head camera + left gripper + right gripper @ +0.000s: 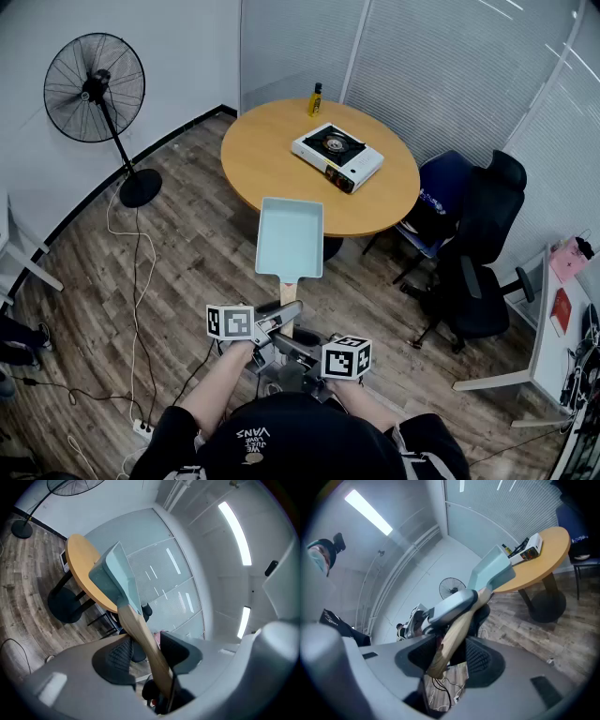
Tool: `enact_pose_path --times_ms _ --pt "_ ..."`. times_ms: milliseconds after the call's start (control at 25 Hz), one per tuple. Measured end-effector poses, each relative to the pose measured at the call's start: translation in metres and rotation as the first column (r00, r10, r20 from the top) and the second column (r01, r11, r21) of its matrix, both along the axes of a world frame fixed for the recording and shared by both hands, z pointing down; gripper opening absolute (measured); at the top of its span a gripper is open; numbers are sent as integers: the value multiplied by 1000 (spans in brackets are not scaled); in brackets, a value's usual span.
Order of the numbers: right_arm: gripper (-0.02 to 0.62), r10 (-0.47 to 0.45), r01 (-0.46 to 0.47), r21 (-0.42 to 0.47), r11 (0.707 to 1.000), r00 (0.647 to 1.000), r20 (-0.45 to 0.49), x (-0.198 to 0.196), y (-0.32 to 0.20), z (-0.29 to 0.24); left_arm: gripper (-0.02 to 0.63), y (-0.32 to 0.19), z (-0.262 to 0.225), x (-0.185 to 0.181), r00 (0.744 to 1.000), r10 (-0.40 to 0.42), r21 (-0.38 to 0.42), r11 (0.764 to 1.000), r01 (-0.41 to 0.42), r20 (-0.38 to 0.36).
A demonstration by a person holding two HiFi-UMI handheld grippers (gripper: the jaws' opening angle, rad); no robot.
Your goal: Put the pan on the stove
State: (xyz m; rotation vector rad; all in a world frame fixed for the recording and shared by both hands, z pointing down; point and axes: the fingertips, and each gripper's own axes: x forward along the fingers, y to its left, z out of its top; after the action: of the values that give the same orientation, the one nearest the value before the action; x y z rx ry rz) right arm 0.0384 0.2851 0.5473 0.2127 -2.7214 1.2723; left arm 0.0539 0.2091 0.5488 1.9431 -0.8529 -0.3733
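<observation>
Head view: the left gripper (279, 315) and right gripper (298, 343) hold the pan (290, 236) in the air at the table (265, 161) edge, well short of the stove (337, 156).

Left gripper view: the jaws clamp the handle (140, 629).

Right gripper view: the jaws clamp the handle's end.

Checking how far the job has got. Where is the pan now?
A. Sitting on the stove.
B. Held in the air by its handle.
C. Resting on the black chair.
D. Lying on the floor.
B: the pan is short of the stove, with its wooden handle clamped in the left gripper and the right gripper.
</observation>
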Motion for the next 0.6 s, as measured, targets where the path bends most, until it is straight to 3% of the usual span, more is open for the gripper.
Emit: enact_pose_path --times_ms 600 --pt "192 7 -7 26 1000 1000 1 4 -31 -5 176 -31 -3 4 1000 -5 4 1000 5 -18"
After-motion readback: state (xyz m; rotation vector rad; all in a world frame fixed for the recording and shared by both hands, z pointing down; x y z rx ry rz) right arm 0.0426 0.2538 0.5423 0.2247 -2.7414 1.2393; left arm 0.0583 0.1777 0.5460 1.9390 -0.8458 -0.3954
